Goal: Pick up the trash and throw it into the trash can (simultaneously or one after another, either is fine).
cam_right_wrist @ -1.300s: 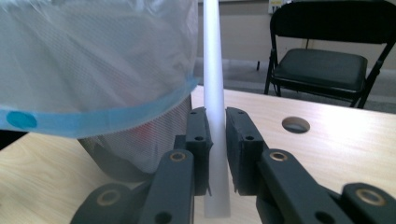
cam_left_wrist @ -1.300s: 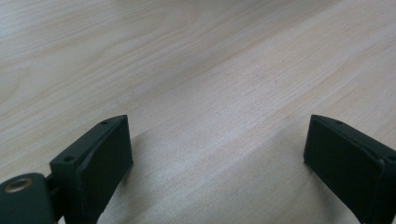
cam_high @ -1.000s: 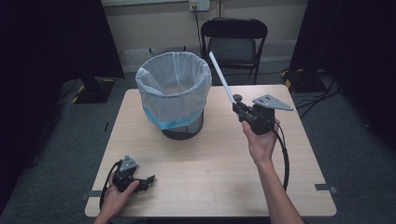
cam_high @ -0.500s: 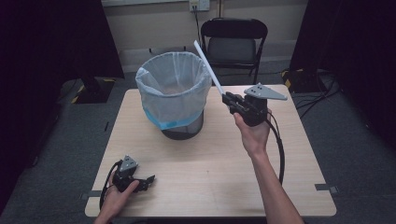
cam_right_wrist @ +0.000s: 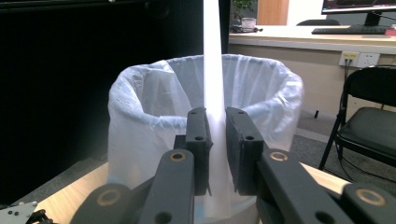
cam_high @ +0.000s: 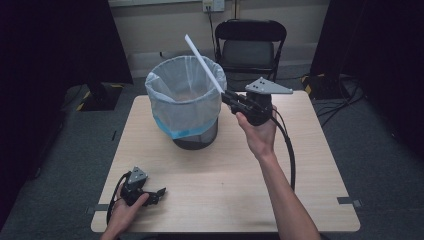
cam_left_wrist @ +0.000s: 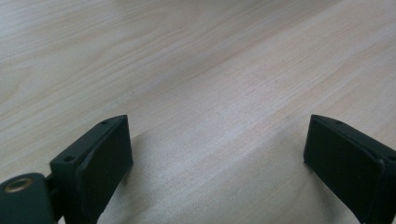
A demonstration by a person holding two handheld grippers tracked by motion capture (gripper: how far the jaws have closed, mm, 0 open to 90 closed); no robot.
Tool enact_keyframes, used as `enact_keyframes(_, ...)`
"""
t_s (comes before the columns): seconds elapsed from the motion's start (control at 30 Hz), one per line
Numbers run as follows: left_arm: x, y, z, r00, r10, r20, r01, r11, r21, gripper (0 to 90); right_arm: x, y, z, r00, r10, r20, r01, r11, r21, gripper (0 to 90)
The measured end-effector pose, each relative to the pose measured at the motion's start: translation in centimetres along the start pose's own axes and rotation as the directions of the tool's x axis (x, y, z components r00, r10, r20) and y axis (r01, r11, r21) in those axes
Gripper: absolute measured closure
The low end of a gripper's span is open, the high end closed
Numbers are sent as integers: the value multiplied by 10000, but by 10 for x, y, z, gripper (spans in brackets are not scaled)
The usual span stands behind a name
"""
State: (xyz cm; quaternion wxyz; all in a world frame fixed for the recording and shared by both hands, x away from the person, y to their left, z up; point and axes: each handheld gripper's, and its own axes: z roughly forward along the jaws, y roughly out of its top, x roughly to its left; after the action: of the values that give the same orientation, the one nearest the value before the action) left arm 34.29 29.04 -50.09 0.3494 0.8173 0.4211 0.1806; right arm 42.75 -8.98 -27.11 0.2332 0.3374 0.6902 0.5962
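A long flat white strip (cam_high: 202,62) slants up and to the left over the rim of a bin lined with a pale bag (cam_high: 184,102). My right gripper (cam_high: 230,97) is shut on the strip's lower end, raised beside the bin's right side. In the right gripper view the white strip (cam_right_wrist: 214,88) rises between the two black pads (cam_right_wrist: 200,149), with the lined bin (cam_right_wrist: 140,140) just behind it. My left gripper (cam_high: 159,192) rests on the wooden table (cam_high: 220,200) near the front left corner, jaws wide apart. In the left gripper view the open left gripper (cam_left_wrist: 217,154) has bare tabletop (cam_left_wrist: 196,70) between its jaws.
A black folding chair (cam_high: 250,47) stands behind the table, past the bin. Dark curtains hang on both sides. A wall socket (cam_high: 212,5) sits above the chair. A cable (cam_high: 287,150) trails from the right gripper along the forearm.
My right gripper has carried the white strip left and upward, from the table's right part to the bin's right rim. The left gripper has stayed where it was.
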Motion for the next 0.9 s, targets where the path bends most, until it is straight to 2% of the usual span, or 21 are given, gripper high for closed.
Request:
enact_keyframes(0.33, 0, 0, 0, 10000, 3, 4, -3, 10000, 0, 74, 5, 21, 15, 9990, -132, -418, 131, 9999, -31, 803)
enact_keyframes(0.9, 0, 0, 0, 10000, -48, -4, 48, 10000, -10, 74, 6, 37, 53, 9958, -202, -890, 212, 9997, 94, 803)
